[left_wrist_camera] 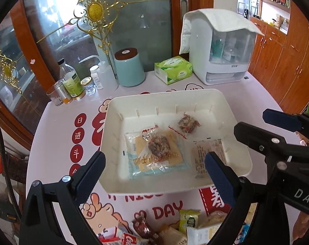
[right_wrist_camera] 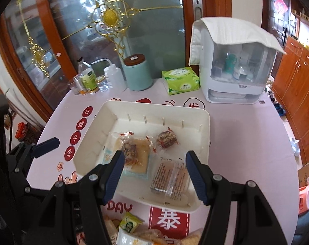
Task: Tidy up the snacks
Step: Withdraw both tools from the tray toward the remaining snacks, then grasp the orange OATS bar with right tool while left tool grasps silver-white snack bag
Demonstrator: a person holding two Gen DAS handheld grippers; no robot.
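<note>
A white tray (left_wrist_camera: 234, 118) (right_wrist_camera: 87, 143) sits mid-table with several wrapped snacks in it: a flat cracker pack (left_wrist_camera: 175, 159) (right_wrist_camera: 143, 159) with a nut bar (left_wrist_camera: 159, 145) (right_wrist_camera: 130, 149) on top, a second nut bar (left_wrist_camera: 187, 123) (right_wrist_camera: 167, 139), and a clear pack with printed text (left_wrist_camera: 201, 156) (right_wrist_camera: 170, 175). My left gripper (left_wrist_camera: 153, 168) hangs open above the tray's near side, nothing between its fingers. My right gripper (right_wrist_camera: 153, 172) is open and empty over the printed pack. A pile of loose snacks (left_wrist_camera: 187, 224) (right_wrist_camera: 130, 226) lies at the table's near edge.
Behind the tray stand a teal canister (left_wrist_camera: 129, 67) (right_wrist_camera: 137, 72), a green tissue pack (left_wrist_camera: 173, 69) (right_wrist_camera: 181, 79), a white dispenser box under a cloth (left_wrist_camera: 221, 47) (right_wrist_camera: 234, 61), and several bottles and jars (left_wrist_camera: 72, 81) (right_wrist_camera: 87, 79). A glass door lies beyond.
</note>
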